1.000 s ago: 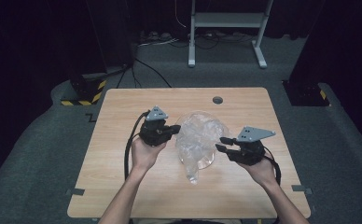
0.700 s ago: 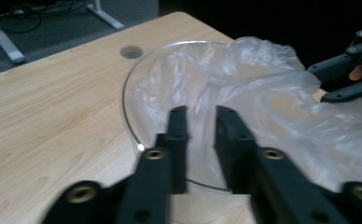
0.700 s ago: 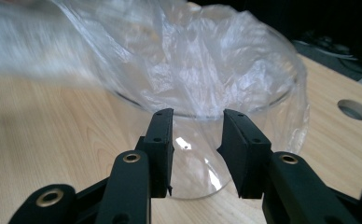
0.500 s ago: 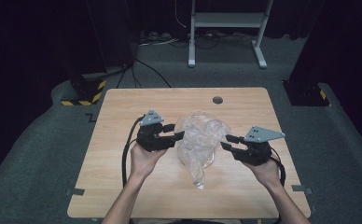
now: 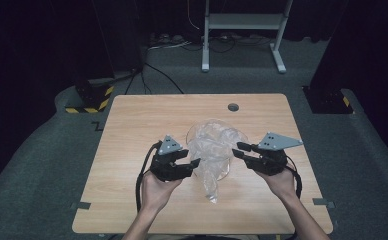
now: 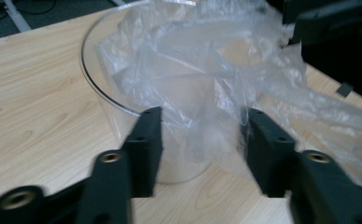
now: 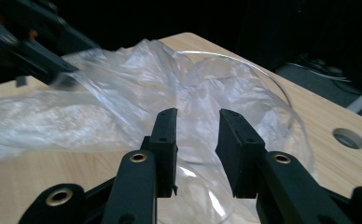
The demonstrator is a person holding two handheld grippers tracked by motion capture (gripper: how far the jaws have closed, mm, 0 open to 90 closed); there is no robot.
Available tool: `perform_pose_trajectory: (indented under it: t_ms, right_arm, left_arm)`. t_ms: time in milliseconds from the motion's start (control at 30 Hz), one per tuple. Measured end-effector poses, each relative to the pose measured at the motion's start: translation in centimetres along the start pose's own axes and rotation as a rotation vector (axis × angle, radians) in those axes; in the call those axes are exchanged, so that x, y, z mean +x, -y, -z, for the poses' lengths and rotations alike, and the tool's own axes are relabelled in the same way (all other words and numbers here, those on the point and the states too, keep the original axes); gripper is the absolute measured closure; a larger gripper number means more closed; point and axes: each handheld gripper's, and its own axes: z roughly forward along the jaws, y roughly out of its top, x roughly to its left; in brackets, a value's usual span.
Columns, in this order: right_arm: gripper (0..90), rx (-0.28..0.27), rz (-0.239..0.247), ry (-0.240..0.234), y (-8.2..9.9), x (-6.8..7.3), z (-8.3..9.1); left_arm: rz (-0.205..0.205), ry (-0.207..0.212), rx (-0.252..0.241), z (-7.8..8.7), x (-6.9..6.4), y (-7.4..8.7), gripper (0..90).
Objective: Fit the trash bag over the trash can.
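A clear plastic bag (image 5: 213, 155) lies crumpled in and over a clear round container (image 5: 211, 131) near the middle of the tabletop (image 5: 132, 125), a tail of film trailing toward the person. The container's wall is hard to trace through the film; only its rim reads clearly. The left gripper (image 5: 191, 164) sits at the bag's left side, its jaws apart, having just been closing a little, with film between them in the left gripper view; whether the pads press it I cannot tell. The right gripper (image 5: 238, 149) sits at the bag's right side, jaws apart, film and rim showing past them, contact unclear.
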Motion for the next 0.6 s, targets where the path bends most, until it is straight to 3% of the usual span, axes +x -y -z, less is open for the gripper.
perform_pose_trajectory:
  t_ms: [233, 500, 600]
  right_arm:
    - [67.0, -0.017, 0.017, -0.053, -0.4, 0.9, 0.1]
    - [65.9, -0.020, 0.059, -0.115, -1.1, 2.0, -0.6]
    - [67.7, 0.002, 0.069, -0.135, -1.1, 2.2, -1.4]
  left_arm:
    - [-0.046, 0.012, 0.042, -1.1, -0.4, 0.1, 76.0]
    - [-0.046, 0.020, 0.045, -1.3, -0.3, 0.1, 82.9]
    - [-0.055, 0.008, 0.048, -1.3, -0.3, 0.1, 83.3]
